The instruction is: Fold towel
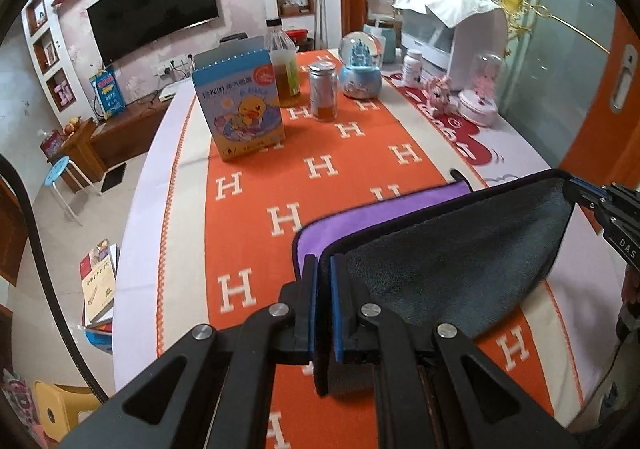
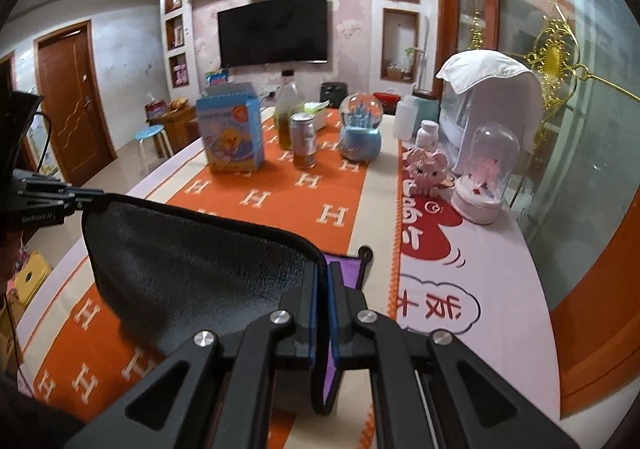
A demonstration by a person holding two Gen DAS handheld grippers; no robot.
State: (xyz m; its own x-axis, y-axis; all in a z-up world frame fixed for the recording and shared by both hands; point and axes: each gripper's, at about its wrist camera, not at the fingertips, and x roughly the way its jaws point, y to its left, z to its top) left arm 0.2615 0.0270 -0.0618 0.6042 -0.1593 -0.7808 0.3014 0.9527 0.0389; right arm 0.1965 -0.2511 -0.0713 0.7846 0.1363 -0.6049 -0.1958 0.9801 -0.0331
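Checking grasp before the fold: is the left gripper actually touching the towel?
Touching. The left wrist view shows the left gripper with its jaws shut on the towel corner, cloth pinched between the blue pads. The right wrist view shows it holding the far corner too.

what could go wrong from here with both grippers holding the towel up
1. The left gripper and right gripper each pinch only a corner of the towel; a slip would likely drop the raised edge and spoil the fold.
2. The lifted gray half sags between them, so it may land crooked on the purple half on the table.
3. Carrying the edge too far forward might reach the duck box or the can.
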